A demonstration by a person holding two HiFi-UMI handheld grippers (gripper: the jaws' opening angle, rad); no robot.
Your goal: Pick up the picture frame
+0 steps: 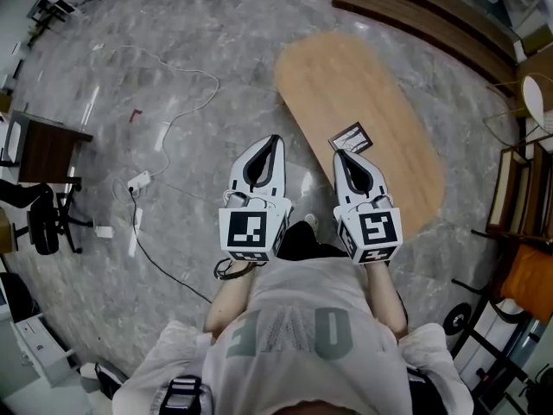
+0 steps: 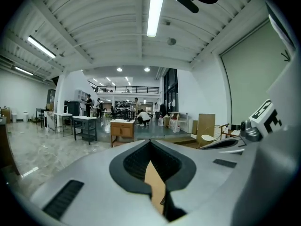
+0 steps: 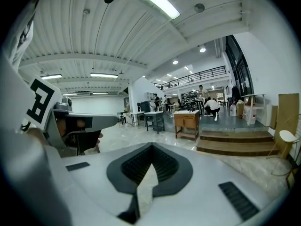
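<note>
In the head view a small dark picture frame (image 1: 352, 137) lies flat on the oval wooden table (image 1: 380, 93), near its front left edge. My right gripper (image 1: 339, 152) is shut and empty, its tips just short of the frame's near corner. My left gripper (image 1: 275, 138) is shut too and holds nothing; it hangs over the marble floor just left of the table's edge. In the left gripper view the jaws (image 2: 150, 143) meet, and tan table wood shows under them. The right gripper view shows its closed jaws (image 3: 151, 146) over pale floor. The frame appears in neither gripper view.
A white cable and power strip (image 1: 138, 181) trail over the marble floor at left, near a dark desk (image 1: 47, 150) and an office chair (image 1: 39, 223). A wooden step (image 1: 423, 15) runs along the back right. Wooden chairs (image 1: 518, 188) stand at right. A wooden cabinet (image 3: 186, 122) stands ahead.
</note>
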